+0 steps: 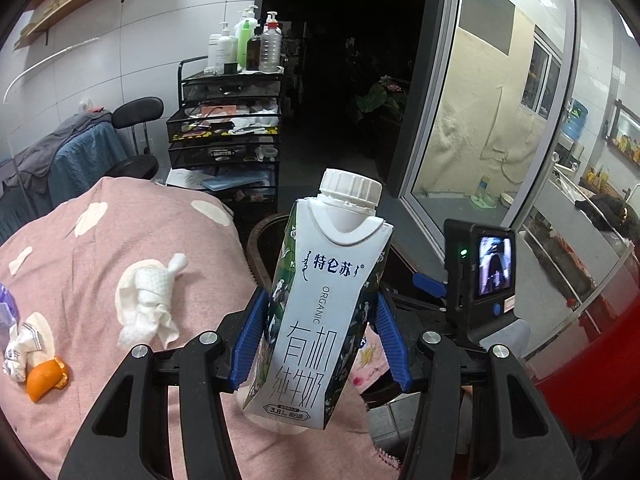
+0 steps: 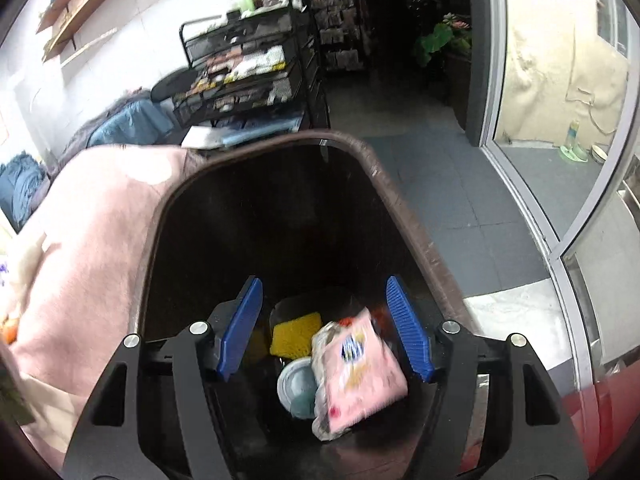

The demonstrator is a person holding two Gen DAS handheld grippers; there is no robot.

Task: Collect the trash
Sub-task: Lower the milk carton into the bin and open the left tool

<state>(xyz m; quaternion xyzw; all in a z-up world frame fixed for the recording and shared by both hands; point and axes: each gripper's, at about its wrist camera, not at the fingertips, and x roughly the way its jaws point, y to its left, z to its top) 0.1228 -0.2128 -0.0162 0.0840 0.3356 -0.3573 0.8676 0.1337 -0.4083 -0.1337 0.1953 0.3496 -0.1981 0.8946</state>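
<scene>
My left gripper [image 1: 320, 336] is shut on a white milk carton [image 1: 316, 320] with a white screw cap, held upright above the pink spotted cloth [image 1: 100, 248]. On the cloth lie a crumpled white tissue [image 1: 150, 300], a white wrapper [image 1: 20, 352] and an orange peel [image 1: 44, 380]. My right gripper [image 2: 326, 332] is open and empty, above the mouth of a dark brown bin [image 2: 360, 148]. Inside the bin lie a pink packet [image 2: 362, 368], a yellow piece [image 2: 296, 332] and a round lid [image 2: 298, 386]. The right gripper's camera unit [image 1: 478, 268] shows in the left wrist view.
A black mesh cart [image 1: 228, 120] with bottles on top stands behind the cloth-covered surface. A black stool [image 1: 138, 132] and blue fabric [image 1: 84, 160] are at the left. A glass door [image 1: 500, 100] is at the right. A red object [image 1: 592, 360] is at the lower right.
</scene>
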